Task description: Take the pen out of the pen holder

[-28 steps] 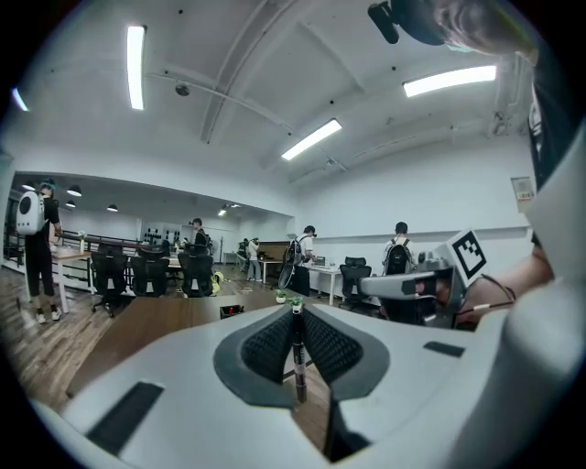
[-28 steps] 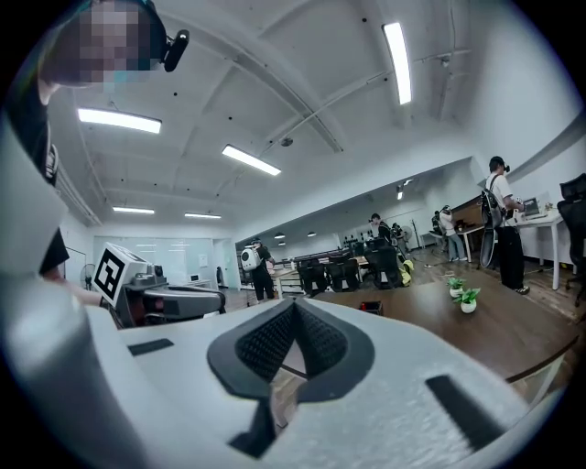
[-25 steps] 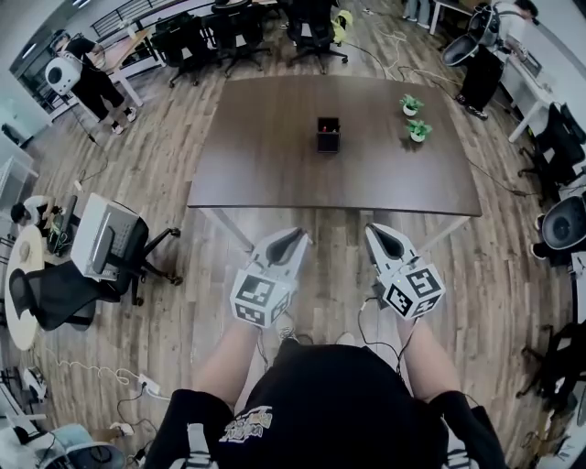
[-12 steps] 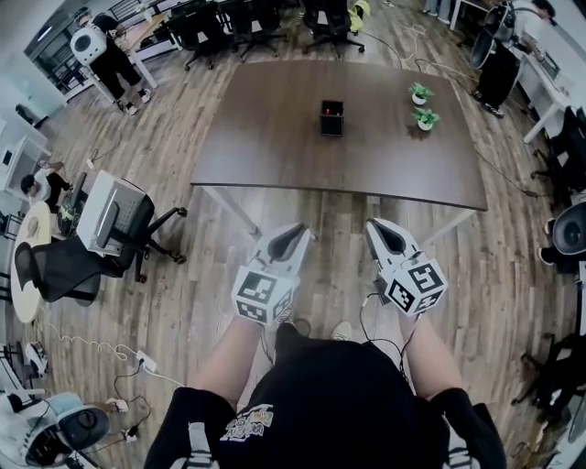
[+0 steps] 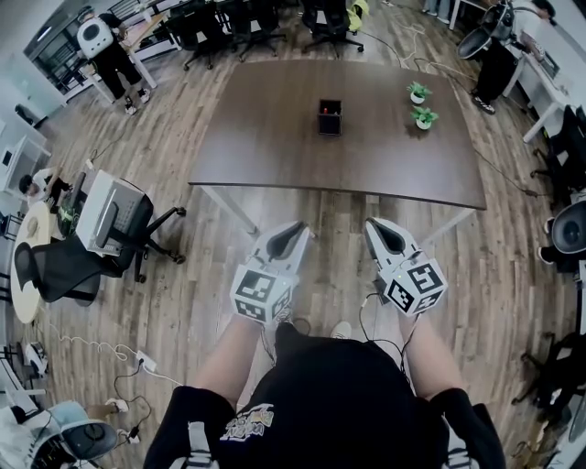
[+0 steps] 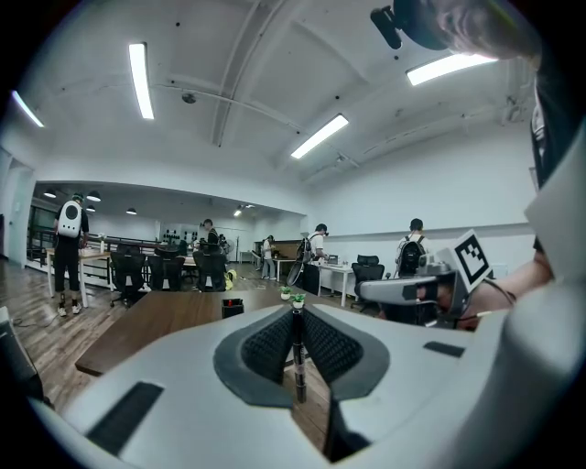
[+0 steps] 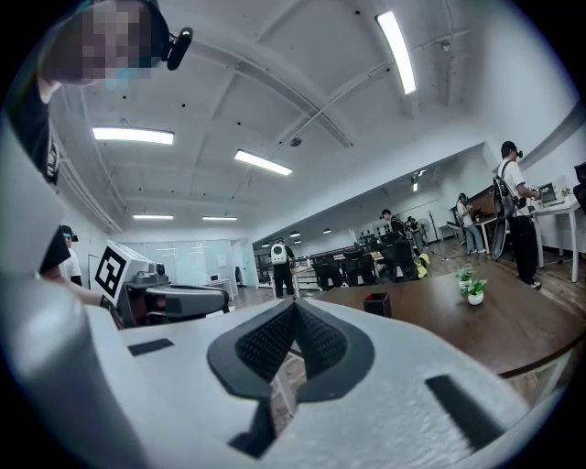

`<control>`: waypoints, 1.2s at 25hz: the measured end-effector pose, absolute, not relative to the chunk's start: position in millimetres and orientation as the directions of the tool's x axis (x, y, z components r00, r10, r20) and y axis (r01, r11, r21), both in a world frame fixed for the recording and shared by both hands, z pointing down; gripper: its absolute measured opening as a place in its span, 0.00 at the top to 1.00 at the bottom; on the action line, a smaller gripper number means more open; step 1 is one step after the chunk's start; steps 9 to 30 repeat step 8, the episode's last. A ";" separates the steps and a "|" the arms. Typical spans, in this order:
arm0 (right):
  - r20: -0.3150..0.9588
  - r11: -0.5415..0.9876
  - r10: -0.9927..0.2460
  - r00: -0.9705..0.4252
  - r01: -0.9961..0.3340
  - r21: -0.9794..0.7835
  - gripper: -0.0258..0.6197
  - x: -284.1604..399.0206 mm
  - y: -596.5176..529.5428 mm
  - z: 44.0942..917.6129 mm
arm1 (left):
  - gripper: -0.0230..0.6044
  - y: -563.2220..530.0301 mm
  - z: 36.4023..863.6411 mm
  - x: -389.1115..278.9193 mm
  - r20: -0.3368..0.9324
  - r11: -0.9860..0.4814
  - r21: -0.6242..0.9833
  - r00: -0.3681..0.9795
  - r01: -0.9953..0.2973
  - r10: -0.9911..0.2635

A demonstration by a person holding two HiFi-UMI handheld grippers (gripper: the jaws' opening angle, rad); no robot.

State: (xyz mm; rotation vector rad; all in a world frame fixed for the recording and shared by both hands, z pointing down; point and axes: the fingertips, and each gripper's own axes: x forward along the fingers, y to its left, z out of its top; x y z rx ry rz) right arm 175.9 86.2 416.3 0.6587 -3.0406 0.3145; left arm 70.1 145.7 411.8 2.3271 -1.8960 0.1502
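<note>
A: Where's the pen holder?
B: The pen holder point(image 5: 330, 118) stands upright about mid-surface point(image 5: 265, 151), a bit nearer the far edge than the near one. It's black and boxy. A red bit point(image 7: 370, 297) shows at its top, too small to tell if that's the pen.
A: Anything else on the surface?
B: Two small potted plants toward the far right corner. One plant point(image 5: 418, 92) is near the far edge, the other plant point(image 5: 423, 117) just in front of it. Both are well apart from the holder.
A: Gripper positions?
B: The left gripper point(image 5: 296, 228) and right gripper point(image 5: 374, 225) are side by side and not touching. They're held out over the wood floor point(image 5: 183, 275), short of the surface's near edge. Both point toward the surface, roughly level, well apart from the holder.
A: Left gripper state?
B: The jaws are nearly together, pinching a thin dark rod point(image 6: 296, 362). It runs along the jaw line between the ribbed pads. Its near end sticks back past the pads toward the camera. Can't tell what the rod is.
A: Right?
B: Jaws are pressed together at the tips, nothing between them. Floor planks show through the opening behind the pads.
A: Surroundings?
B: There's a row of office chairs point(image 5: 325, 18) beyond the far edge and one grey chair point(image 5: 110, 229) on the floor to the left. A person with a white backpack point(image 5: 103, 46) stands far left, another person point(image 5: 499, 59) far right.
</note>
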 end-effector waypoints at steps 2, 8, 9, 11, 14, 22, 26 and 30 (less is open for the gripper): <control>0.056 0.891 -0.408 -0.911 -0.411 -0.193 0.95 174.7 85.3 415.9 | 0.91 143.9 411.4 68.6 0.162 -0.197 0.044 0.201 -0.979 -0.966; 0.052 0.888 -0.413 -0.909 -0.415 -0.196 0.95 173.1 79.7 414.7 | 0.91 138.0 410.8 65.6 0.163 -0.199 0.041 0.203 -0.979 -0.965; 0.052 0.888 -0.413 -0.909 -0.415 -0.196 0.95 173.1 79.7 414.7 | 0.91 138.0 410.8 65.6 0.163 -0.199 0.041 0.203 -0.979 -0.965; 0.052 0.888 -0.413 -0.909 -0.415 -0.196 0.95 173.1 79.7 414.7 | 0.91 138.0 410.8 65.6 0.163 -0.199 0.041 0.203 -0.979 -0.965; 0.052 0.888 -0.413 -0.909 -0.415 -0.196 0.95 173.1 79.7 414.7 | 0.91 138.0 410.8 65.6 0.163 -0.199 0.041 0.203 -0.979 -0.965; 0.052 0.888 -0.413 -0.909 -0.415 -0.196 0.95 173.1 79.7 414.7 | 0.91 138.0 410.8 65.6 0.163 -0.199 0.041 0.203 -0.979 -0.965; 0.052 0.888 -0.413 -0.909 -0.415 -0.196 0.95 173.1 79.7 414.7 | 0.91 138.0 410.8 65.6 0.163 -0.199 0.041 0.203 -0.979 -0.965; 0.052 0.888 -0.413 -0.909 -0.415 -0.196 0.95 173.1 79.7 414.7 | 0.91 138.0 410.8 65.6 0.163 -0.199 0.041 0.203 -0.979 -0.965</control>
